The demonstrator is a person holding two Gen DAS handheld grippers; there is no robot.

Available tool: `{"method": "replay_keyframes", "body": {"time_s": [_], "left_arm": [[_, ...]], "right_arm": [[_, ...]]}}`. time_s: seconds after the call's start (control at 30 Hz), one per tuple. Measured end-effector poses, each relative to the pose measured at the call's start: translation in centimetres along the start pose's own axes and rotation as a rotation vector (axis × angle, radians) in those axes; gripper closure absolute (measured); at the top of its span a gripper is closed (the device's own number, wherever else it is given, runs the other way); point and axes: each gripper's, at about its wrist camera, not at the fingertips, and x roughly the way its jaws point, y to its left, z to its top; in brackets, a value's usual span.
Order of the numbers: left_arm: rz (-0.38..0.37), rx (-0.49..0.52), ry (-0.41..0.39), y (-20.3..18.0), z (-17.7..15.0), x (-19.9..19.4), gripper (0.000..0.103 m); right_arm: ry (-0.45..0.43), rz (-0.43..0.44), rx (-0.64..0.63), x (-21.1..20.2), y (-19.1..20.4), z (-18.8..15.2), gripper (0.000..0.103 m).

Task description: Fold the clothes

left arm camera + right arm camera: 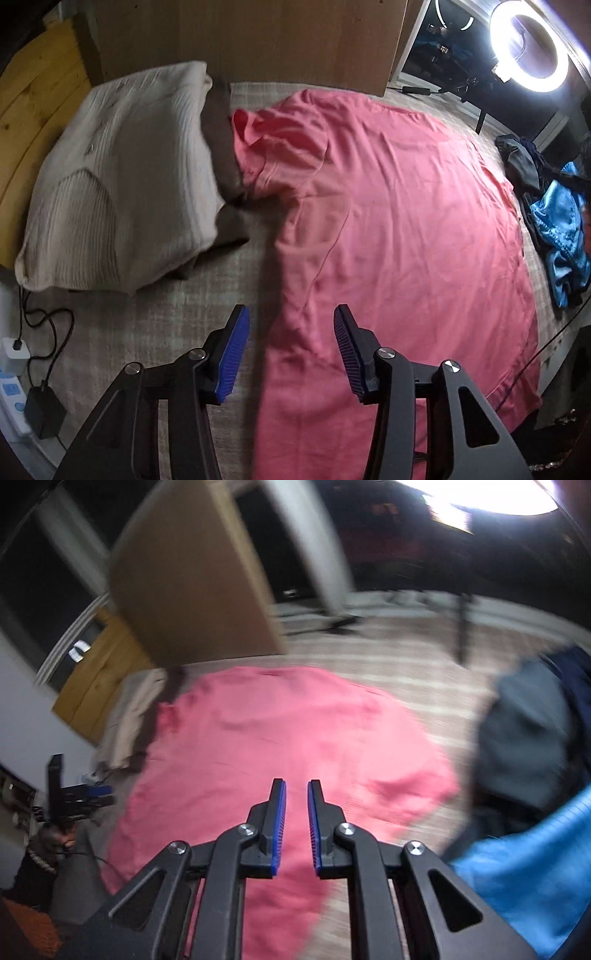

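Observation:
A pink T-shirt (406, 206) lies spread flat on the checked bedcover (147, 332), one sleeve bunched at its upper left. My left gripper (291, 312) hovers over the shirt's left edge, jaws open and empty. In the blurred right wrist view the same pink T-shirt (277, 731) fills the middle. My right gripper (296, 783) hangs above its near part, pads a narrow gap apart with nothing between them. A hand (61, 836) holds the left gripper at the far left of that view.
A folded beige sweater (122, 177) lies on a brown garment (221, 140) left of the shirt. A blue garment (561, 229) and dark clothes (521, 158) are heaped at the right. A power strip with charger (40, 410), a wooden cabinet (251, 37) and a ring light (528, 44) border the bed.

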Motion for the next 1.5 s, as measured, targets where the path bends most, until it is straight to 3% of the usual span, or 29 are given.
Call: {"method": "replay_keyframes", "body": {"time_s": [0.07,0.2,0.33,0.5,0.63,0.83,0.93,1.1,1.2,1.23,1.33,1.5], "left_arm": [[-0.034,-0.004,0.010,0.6,-1.0,0.3,0.058],[-0.085,-0.006,0.008,2.0,-3.9,-0.5,0.058],[-0.133,-0.034,0.004,3.3,-7.2,-2.0,0.057],[-0.164,-0.079,0.000,5.5,-10.9,-3.9,0.057],[-0.177,-0.120,0.000,7.3,-12.2,-4.1,0.056],[-0.205,-0.141,0.005,8.4,-12.5,-3.4,0.056],[-0.241,-0.137,0.016,7.9,-13.1,-3.2,0.054],[-0.270,-0.136,0.043,6.5,-14.5,-2.2,0.054],[-0.273,-0.111,0.031,5.9,-14.6,-1.9,0.063],[-0.272,-0.104,0.020,5.8,-14.6,-1.9,0.076],[-0.249,-0.092,0.030,5.9,-14.8,-1.6,0.098],[-0.245,-0.087,0.028,6.6,-15.2,-1.9,0.102]], "right_arm": [[0.018,0.029,-0.037,2.0,4.2,0.7,0.080],[0.065,0.109,-0.151,8.5,13.9,2.7,0.080],[0.153,0.122,-0.249,18.8,22.3,6.1,0.080],[0.252,0.025,-0.341,30.0,27.9,8.8,0.080],[0.285,-0.003,-0.355,33.6,29.2,9.4,0.080],[0.314,-0.005,-0.338,35.6,29.2,10.0,0.081],[0.312,0.006,-0.341,35.7,29.4,10.2,0.097],[0.271,0.029,-0.315,35.0,29.5,10.9,0.099],[0.220,0.068,-0.249,33.7,29.2,12.0,0.100],[0.209,0.087,-0.225,33.6,29.1,12.5,0.100],[0.186,0.119,-0.174,33.6,28.9,13.8,0.100],[0.234,0.079,-0.171,37.0,29.2,13.2,0.100]]}}
